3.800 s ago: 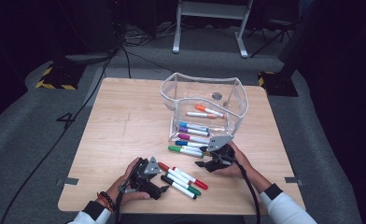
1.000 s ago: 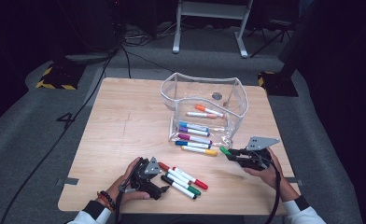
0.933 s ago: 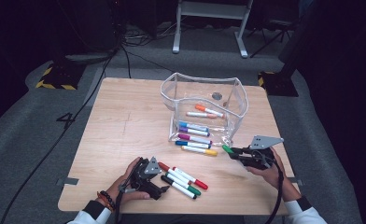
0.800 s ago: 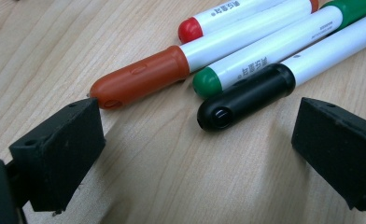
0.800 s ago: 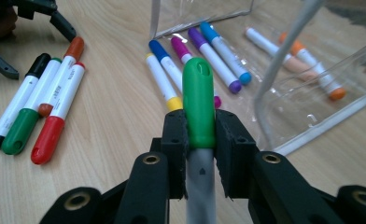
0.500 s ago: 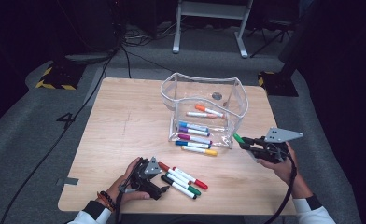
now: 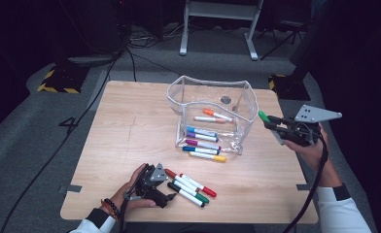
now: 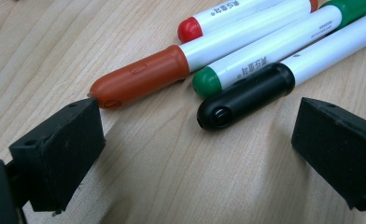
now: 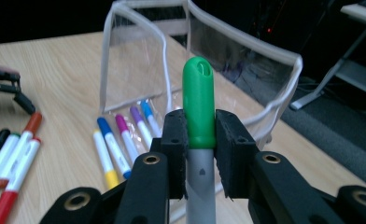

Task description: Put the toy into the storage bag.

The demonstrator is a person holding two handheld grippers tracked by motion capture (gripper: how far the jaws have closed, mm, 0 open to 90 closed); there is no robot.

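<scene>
Right tool (image 9: 200,154) clamps green-capped marker (image 9: 198,105), smooth rounded cap; left tool (image 8: 200,154) released over woodgrain counter (image 8: 162,177); clear pouch (image 7: 211,92) near.

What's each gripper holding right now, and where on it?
Right gripper clamps the green-capped marker where cap meets barrel. Left gripper is open on the table, holding nothing.

Looks like a lab/studio – dark room w/ grey carpet (image 7: 23,145). Cables (image 7: 130,43), hazard-taped floor plate (image 7: 57,80), metal stand (image 7: 217,19) round one wooden table (image 7: 130,126).
</scene>
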